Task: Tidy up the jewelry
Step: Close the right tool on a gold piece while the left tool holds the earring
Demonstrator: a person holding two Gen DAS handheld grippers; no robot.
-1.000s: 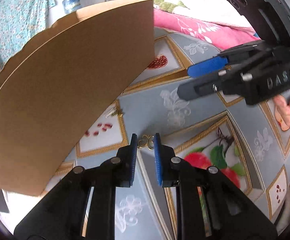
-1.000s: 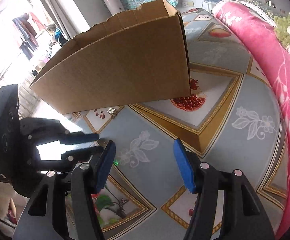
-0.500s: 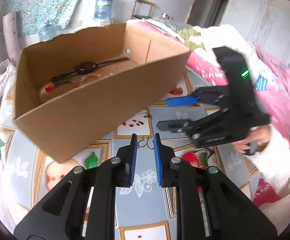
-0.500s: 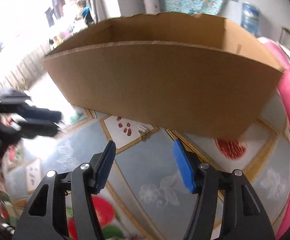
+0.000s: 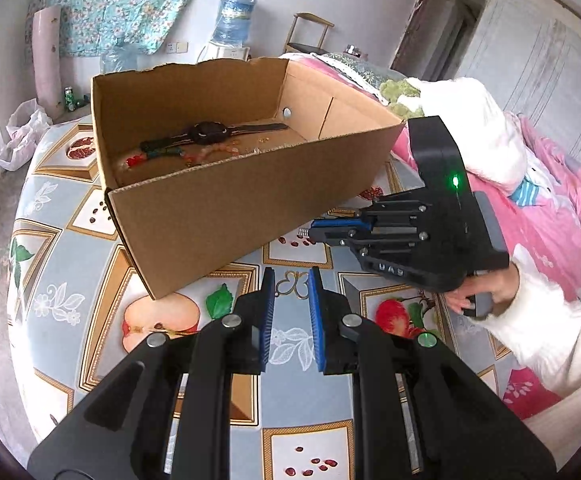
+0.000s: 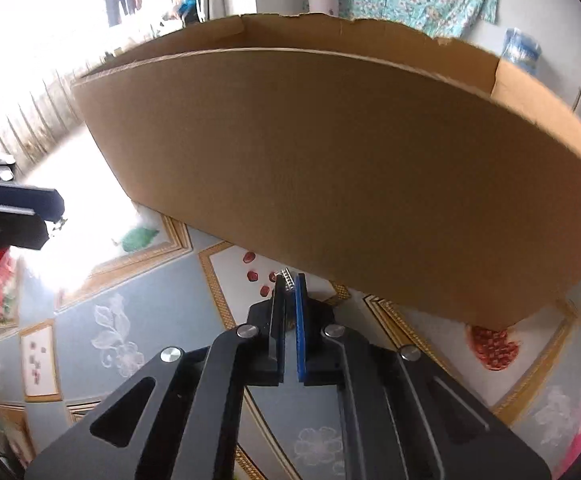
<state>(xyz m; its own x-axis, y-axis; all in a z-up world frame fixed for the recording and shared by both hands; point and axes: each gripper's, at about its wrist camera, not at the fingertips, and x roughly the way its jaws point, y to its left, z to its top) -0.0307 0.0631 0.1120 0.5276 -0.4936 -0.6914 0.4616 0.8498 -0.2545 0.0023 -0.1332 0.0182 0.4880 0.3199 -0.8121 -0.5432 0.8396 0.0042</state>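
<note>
A cardboard box (image 5: 226, 204) stands on the patterned table; a black watch (image 5: 210, 133) and beaded jewelry (image 5: 194, 156) lie inside. My left gripper (image 5: 291, 286) is narrowly parted around a small gold butterfly-shaped piece (image 5: 292, 283); whether the pads touch it I cannot tell. My right gripper (image 6: 289, 286), also in the left wrist view (image 5: 314, 232), is shut on a small silver sparkly piece (image 6: 287, 280) just in front of the box's near wall (image 6: 330, 184).
A pink blanket (image 5: 542, 200) and white bedding lie at the right. The table's edge curves away at the left (image 5: 14, 280). A water bottle (image 5: 234, 16) and a chair stand by the far wall.
My right gripper went from wide open to shut on the silver piece by the box. My left gripper rose with the gold piece between its fingers, so the box's inside shows.
</note>
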